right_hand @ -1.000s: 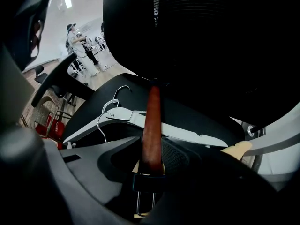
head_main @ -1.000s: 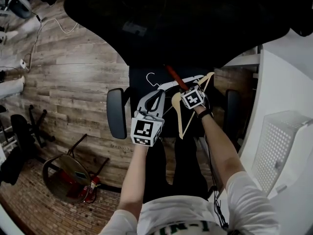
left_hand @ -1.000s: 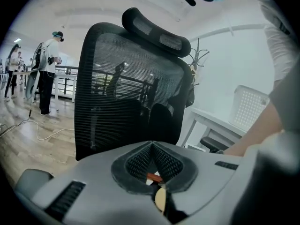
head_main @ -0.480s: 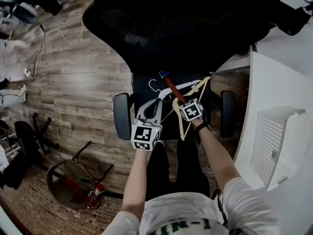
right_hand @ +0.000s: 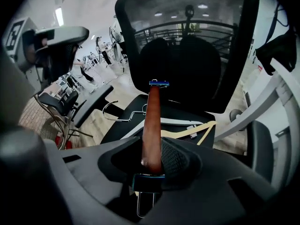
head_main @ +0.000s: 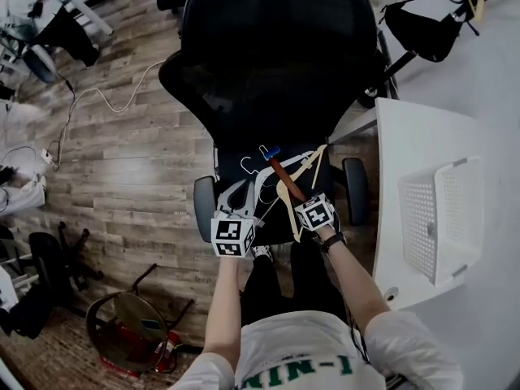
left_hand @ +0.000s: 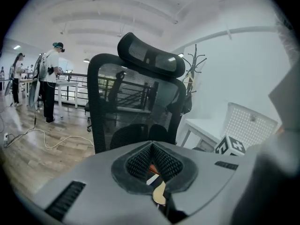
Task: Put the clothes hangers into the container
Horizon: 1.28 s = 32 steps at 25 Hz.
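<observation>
"Two grippers over the chair seat (head_main: 231,159). Which one has a hanger?"

"The right gripper (right_hand: 152,154). Its pads are clamped on the red-brown hanger (right_hand: 152,121). The bar runs straight along the jaws, from near the person out to the far chair back (head_main: 268,55). A blue clip caps the far end, and the wire hook hangs at the near end, under the gripper."

"And the left gripper (left_hand: 151,150)?"

"Its tips meet. Slivers of orange, white and pale wood show in the gap behind them; I cannot tell whether it nips any of that. It sits just left of the right gripper, over the pale wooden hanger (head_main: 286,197) and the white hanger (right_hand: 176,122), both lying on the seat."

"Where's the container?"

"The white perforated basket (head_main: 422,218) stands on the white table (head_main: 390,161), right of the chair and well apart from the hangers. The right gripper is nearer, so I'd judge the carry goes rightward. The bar probably needs swinging round so its long axis suits the basket's opening."
</observation>
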### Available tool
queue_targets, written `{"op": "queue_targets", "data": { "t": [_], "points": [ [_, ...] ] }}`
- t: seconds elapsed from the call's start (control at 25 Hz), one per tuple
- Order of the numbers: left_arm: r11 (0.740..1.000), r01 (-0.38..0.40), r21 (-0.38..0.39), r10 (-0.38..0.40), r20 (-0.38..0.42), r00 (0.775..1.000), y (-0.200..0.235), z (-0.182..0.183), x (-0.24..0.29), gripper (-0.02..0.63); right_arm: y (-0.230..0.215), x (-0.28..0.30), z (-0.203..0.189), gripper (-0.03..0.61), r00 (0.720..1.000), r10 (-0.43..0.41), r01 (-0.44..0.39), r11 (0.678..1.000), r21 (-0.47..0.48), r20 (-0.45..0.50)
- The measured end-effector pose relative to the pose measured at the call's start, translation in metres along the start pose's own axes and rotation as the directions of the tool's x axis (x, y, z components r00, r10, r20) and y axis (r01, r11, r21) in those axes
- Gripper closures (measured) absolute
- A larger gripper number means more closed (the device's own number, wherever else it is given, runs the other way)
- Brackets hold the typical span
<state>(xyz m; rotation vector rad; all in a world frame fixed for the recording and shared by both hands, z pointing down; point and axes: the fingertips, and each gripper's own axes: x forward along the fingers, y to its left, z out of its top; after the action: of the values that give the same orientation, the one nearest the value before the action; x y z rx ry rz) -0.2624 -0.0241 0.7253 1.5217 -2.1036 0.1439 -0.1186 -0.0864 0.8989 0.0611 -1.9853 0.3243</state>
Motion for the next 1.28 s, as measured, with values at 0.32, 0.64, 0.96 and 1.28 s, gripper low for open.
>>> {"op": "queue_targets", "data": {
  "t": [0.32,0.64,0.96,1.28],
  "points": [
    [0.996,0.069,0.048,-0.069,-0.009,0.998,-0.041,0.053,-0.046,0.604,0.008,-0.143,0.016,0.431,0.988,-0.103,0.091,0.99,0.105,0.117],
    [0.967,0.211,0.144,-0.215,0.015,0.976,-0.118,0.119,-0.062,0.604,-0.012,-0.277,0.033,0.431,0.945,-0.226,0.193,0.969,0.153,0.235],
    [0.92,0.329,0.213,-0.346,0.049,0.937,-0.207,0.185,-0.049,0.604,-0.052,-0.395,0.038,0.431,0.875,-0.336,0.266,0.935,0.234,0.349],
    [0.824,0.493,0.278,-0.527,0.057,0.848,-0.315,0.232,-0.03,0.604,-0.1,-0.495,0.013,0.431,0.801,-0.457,0.354,0.882,0.309,0.387]
  ]
}}
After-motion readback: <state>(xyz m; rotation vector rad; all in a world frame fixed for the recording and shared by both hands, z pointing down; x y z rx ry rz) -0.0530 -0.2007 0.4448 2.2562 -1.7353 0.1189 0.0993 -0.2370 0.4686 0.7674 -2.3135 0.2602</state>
